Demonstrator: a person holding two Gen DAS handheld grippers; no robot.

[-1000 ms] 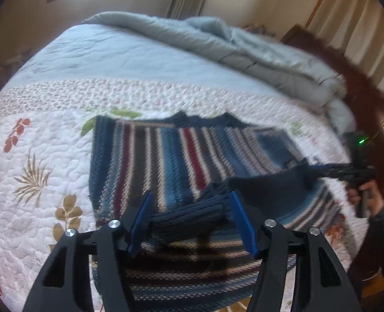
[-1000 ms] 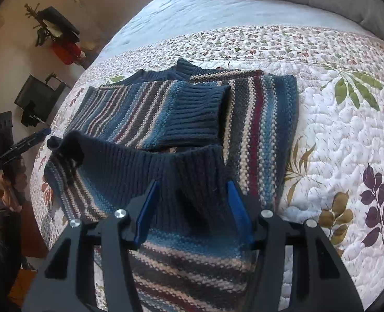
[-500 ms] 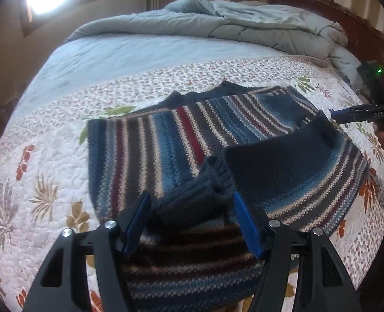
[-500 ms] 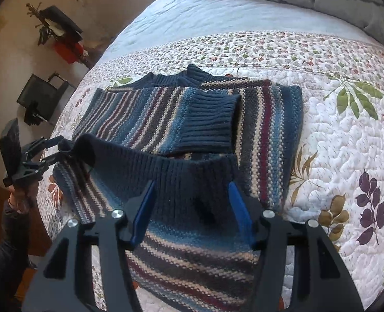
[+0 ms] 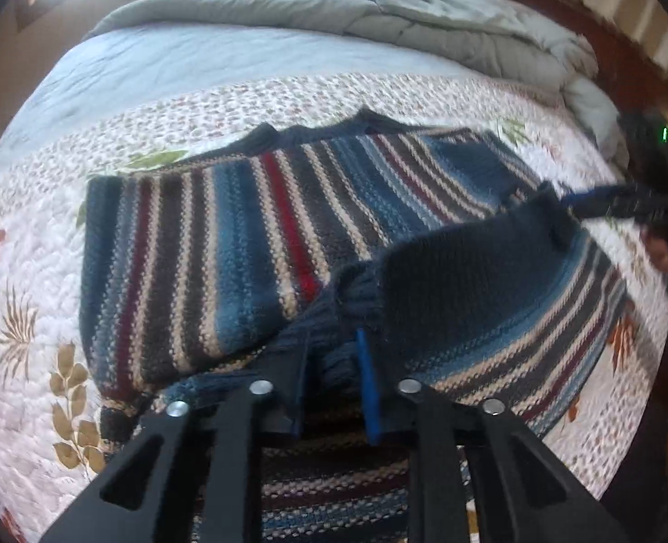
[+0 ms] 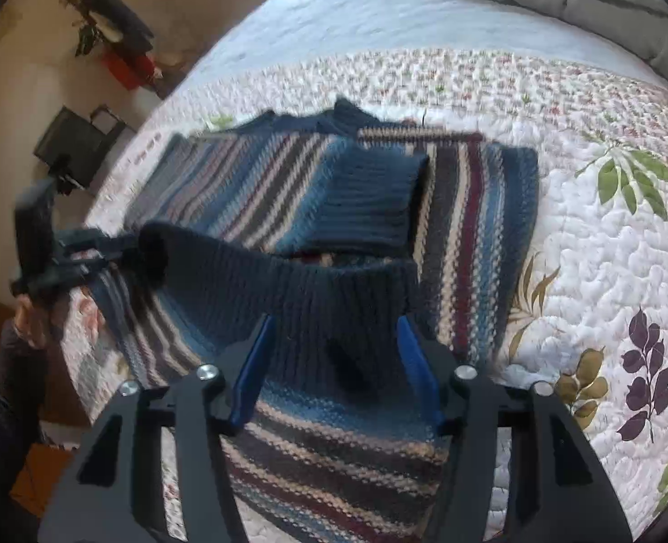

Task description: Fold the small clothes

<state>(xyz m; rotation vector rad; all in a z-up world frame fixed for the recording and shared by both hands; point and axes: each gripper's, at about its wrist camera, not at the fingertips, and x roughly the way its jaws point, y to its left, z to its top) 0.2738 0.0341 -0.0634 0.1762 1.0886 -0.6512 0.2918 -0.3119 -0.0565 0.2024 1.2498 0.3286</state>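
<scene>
The striped knit sweater lies on the quilted bed, one sleeve already folded across. The left gripper pinches the ribbed hem narrowly; the right gripper stands wide around it. The bottom fold looks half done.

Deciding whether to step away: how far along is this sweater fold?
Done: one sleeve lies folded across the striped sweater on the quilt. In hand: left gripper pinches the raised navy hem; right gripper straddles it, open. Left: carrying the hem up to the collar.
</scene>
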